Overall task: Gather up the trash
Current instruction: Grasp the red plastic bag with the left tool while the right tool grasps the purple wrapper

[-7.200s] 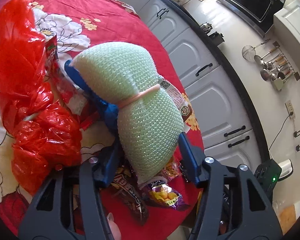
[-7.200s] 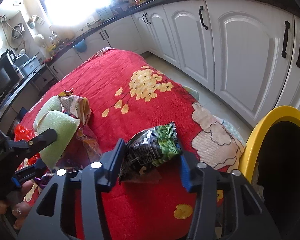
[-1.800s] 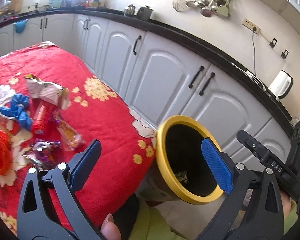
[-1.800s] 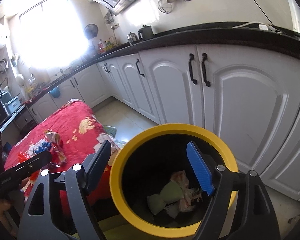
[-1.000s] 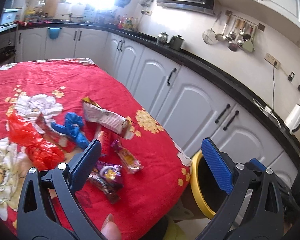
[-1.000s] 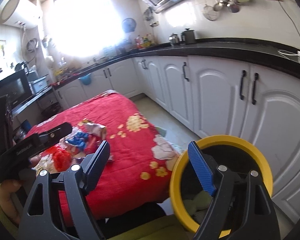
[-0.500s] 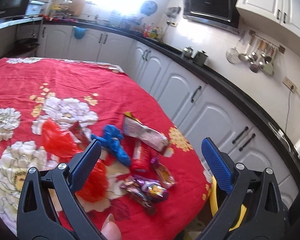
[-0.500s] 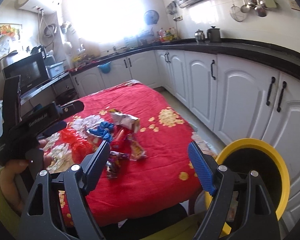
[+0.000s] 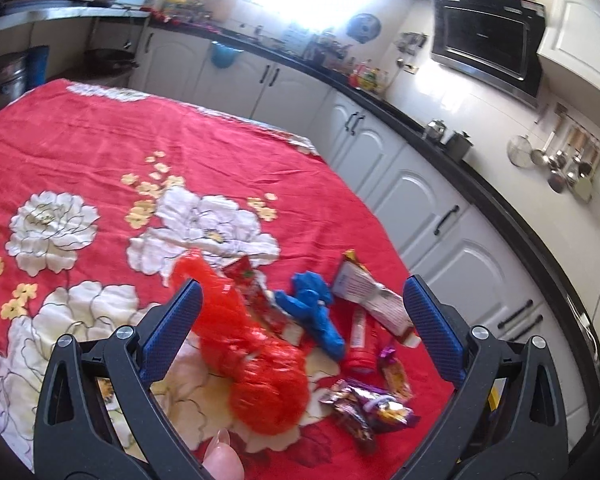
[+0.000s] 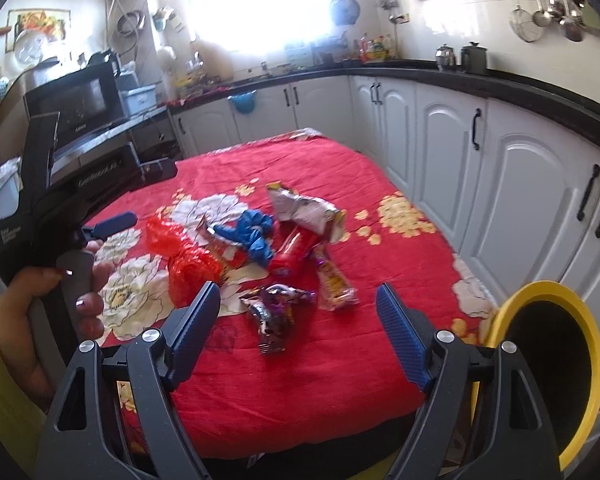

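Note:
A heap of trash lies on the red flowered tablecloth [image 9: 80,140]: a crumpled red plastic bag [image 9: 248,356], a blue rag [image 9: 312,308], a red tube [image 9: 358,340], a silver wrapper [image 9: 374,300] and purple candy wrappers [image 9: 364,404]. My left gripper [image 9: 302,326] is open above the red bag and blue rag, holding nothing. My right gripper [image 10: 298,328] is open and empty over the table's near edge, with the purple wrappers [image 10: 274,308] just beyond it. The right wrist view also shows the red bag [image 10: 184,256], blue rag [image 10: 252,232] and red tube [image 10: 296,252].
A yellow-rimmed bin [image 10: 552,364] stands off the table's right corner. White cabinets [image 10: 452,148] under a black counter run along the right and the back. A hand [image 10: 80,284] holds the left gripper's body at the left of the right wrist view.
Both grippers have swung away from the yellow bin toward the table; the trash heap now sits between the left fingers, and the bin has slid to the right edge of the right wrist view.

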Available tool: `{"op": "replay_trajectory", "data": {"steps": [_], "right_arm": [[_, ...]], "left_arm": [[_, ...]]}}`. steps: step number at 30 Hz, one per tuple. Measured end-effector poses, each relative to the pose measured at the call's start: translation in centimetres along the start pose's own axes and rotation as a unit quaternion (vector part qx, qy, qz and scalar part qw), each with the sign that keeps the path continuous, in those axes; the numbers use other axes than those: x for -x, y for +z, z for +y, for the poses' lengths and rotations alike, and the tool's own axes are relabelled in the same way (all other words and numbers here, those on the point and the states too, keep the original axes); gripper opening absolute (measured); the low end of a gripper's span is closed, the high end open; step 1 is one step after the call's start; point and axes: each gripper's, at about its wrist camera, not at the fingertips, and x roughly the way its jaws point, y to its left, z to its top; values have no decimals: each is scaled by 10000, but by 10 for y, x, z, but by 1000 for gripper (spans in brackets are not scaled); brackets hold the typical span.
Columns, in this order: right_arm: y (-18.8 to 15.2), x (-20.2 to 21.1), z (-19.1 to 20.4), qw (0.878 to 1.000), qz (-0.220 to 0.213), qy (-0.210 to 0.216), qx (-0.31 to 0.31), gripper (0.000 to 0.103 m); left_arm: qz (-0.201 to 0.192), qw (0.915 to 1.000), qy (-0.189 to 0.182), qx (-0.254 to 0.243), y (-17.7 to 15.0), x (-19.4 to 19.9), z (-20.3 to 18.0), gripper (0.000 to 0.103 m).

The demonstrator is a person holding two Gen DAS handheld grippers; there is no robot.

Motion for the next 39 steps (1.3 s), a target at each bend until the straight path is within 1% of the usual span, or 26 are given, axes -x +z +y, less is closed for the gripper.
{"op": "replay_trajectory", "data": {"steps": [5,10,14,17,19,21,22,26,28,29,30,31,33,39], "right_arm": [[-2,-20,8,9997,221,101,85,77],[-4,-38,14,9991,379,126,136,77],[-5,-49,16,9987,460,148,173,74],[-7,-57,16,9983,532,166,174,70],[-8,-62,16,9980,593,174,151,65],[-10,-66,15,9978,632,177,117,62],[-10,-68,14,9977,650,180,101,58],[-12,-74,13,9976,664,160,124,49],[-13,-76,13,9974,693,173,104,40],[-14,-77,12,9974,694,182,94,38],[-14,-77,12,9973,697,188,94,34],[-14,-78,12,9973,705,205,98,26],[-14,-78,12,9970,721,250,109,20],[-14,-72,7,9974,675,260,39,18]], "left_arm": [[101,9996,145,209,-1,-10,17,92],[369,9981,228,434,-6,-26,32,92],[602,9961,290,583,-15,-39,42,92],[760,9945,303,654,-22,-47,45,92],[862,9932,311,720,-27,-51,46,92],[927,9921,293,796,-32,-54,47,92],[954,9915,278,842,-34,-55,48,92],[964,9912,275,869,-38,-56,49,92],[966,9911,257,882,-39,-55,47,92],[968,9911,264,879,-41,-55,46,92],[970,9911,273,870,-41,-54,44,92],[976,9912,284,847,-43,-54,42,92],[983,9914,305,806,-46,-52,38,92],[1027,9921,299,650,-54,-52,27,92]]}}
